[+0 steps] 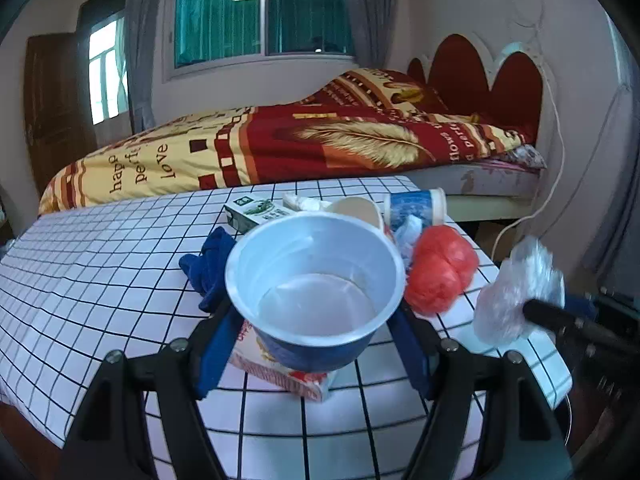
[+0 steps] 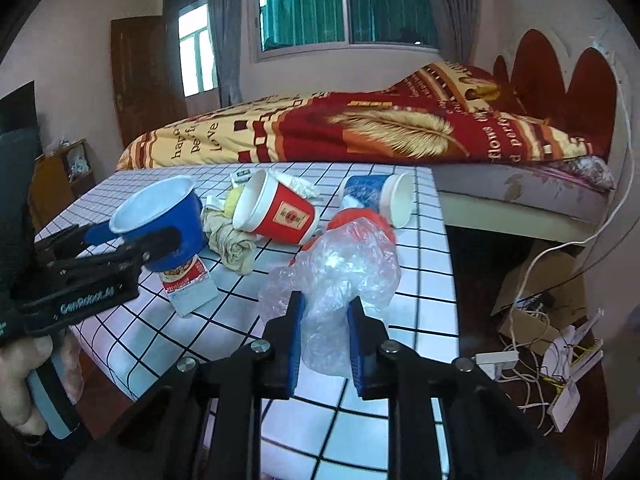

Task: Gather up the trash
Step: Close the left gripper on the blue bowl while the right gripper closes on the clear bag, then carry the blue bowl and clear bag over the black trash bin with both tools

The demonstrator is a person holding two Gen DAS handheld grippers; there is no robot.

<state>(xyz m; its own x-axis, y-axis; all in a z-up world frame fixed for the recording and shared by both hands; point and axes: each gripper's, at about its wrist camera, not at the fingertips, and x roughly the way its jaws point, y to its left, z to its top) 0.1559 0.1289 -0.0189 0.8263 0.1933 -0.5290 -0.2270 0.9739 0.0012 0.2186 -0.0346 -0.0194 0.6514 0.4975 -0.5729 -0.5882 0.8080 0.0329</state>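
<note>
My left gripper (image 1: 314,312) is shut on a blue cup with a white inside (image 1: 316,276), held above the checked table (image 1: 100,272); it also shows in the right wrist view (image 2: 160,212). My right gripper (image 2: 326,304) is shut on a crumpled clear plastic bag (image 2: 340,272), seen at the right in the left wrist view (image 1: 516,288). On the table lie a red bag (image 1: 440,268), a tipped red paper cup (image 2: 276,212), a tipped blue paper cup (image 2: 380,196), a green-and-white carton (image 1: 256,212), a snack wrapper (image 2: 188,284) and a blue cloth (image 1: 208,264).
A beige rag (image 2: 232,240) lies by the red cup. A bed with a red and yellow quilt (image 2: 360,128) stands behind the table. Cables and a power strip (image 2: 532,352) lie on the floor to the right of the table.
</note>
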